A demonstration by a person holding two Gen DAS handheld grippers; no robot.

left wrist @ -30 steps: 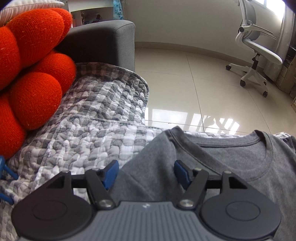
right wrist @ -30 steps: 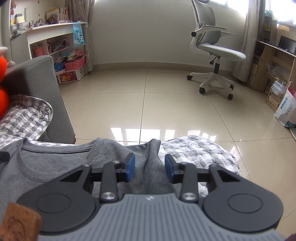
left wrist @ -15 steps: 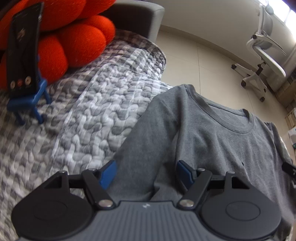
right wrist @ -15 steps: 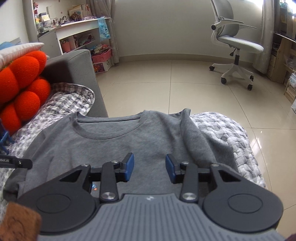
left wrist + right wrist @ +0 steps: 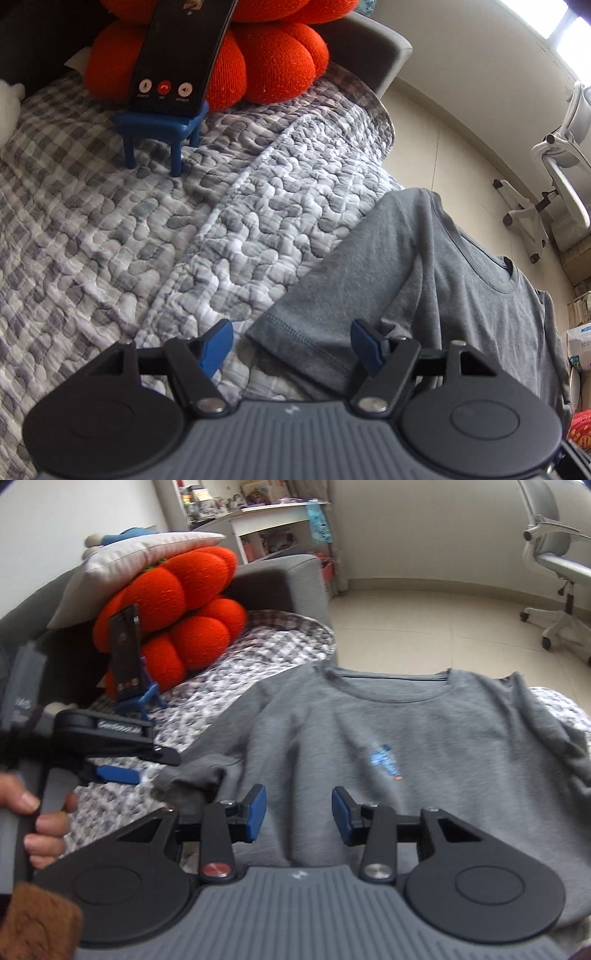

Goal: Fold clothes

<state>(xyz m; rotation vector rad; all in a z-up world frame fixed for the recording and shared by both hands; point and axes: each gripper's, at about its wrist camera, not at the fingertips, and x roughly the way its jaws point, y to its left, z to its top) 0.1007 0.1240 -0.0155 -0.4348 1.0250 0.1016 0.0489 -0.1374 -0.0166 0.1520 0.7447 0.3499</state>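
A grey T-shirt [image 5: 406,738] lies flat, front up, on a quilted grey-and-white cover [image 5: 184,229], neck towards the floor edge. It has a small blue print [image 5: 384,760]. My left gripper [image 5: 291,345] is open, just above the hem of the shirt's left sleeve [image 5: 317,321]. It also shows in the right wrist view [image 5: 122,771], beside that sleeve. My right gripper [image 5: 298,814] is open and empty above the shirt's lower chest.
An orange knitted cushion [image 5: 177,620] and a white pillow [image 5: 140,557] sit against the grey sofa arm [image 5: 284,583]. A phone [image 5: 177,51] leans on a small blue stand [image 5: 159,125]. A white office chair [image 5: 557,565] stands on the tiled floor [image 5: 424,627].
Both grippers have drawn back from the collar end towards the shirt's lower part. The left one now hovers at the left sleeve hem. Both stayed open.
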